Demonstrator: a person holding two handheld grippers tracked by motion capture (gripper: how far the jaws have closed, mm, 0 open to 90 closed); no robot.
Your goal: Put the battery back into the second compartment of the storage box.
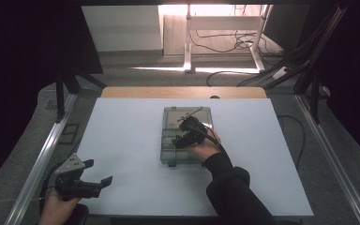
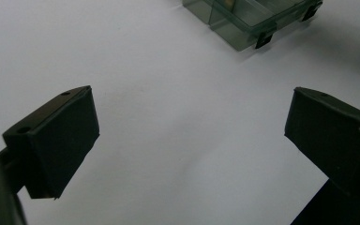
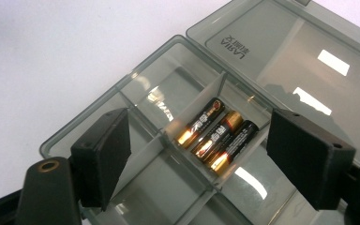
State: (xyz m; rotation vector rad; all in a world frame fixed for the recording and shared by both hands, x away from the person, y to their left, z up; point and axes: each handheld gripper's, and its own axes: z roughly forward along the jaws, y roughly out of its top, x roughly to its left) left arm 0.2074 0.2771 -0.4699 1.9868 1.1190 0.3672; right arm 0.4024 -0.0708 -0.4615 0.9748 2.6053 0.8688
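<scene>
A smoky clear compartment box (image 1: 172, 152) lies in the middle of the white board with its lid (image 3: 281, 51) folded open. Three black-and-gold batteries (image 3: 215, 136) lie side by side in one compartment; the neighbouring compartments look bare. My right gripper (image 3: 199, 154) hovers just above the box (image 3: 154, 93), open, a jaw on either side of the battery compartment and nothing pressed between the pads. In the high view it (image 1: 180, 139) sits over the box's right part. My left gripper (image 1: 98, 171) rests open at the board's near left corner, over bare white surface (image 2: 187, 136), the box's corner (image 2: 243, 23) farther off.
The white board (image 1: 131, 140) has wide free room left and right of the box. Metal rails (image 1: 42, 159) run along both sides. Beyond the wooden far edge (image 1: 183, 92) stand a white desk frame (image 1: 187, 47) and loose cables (image 1: 225, 44).
</scene>
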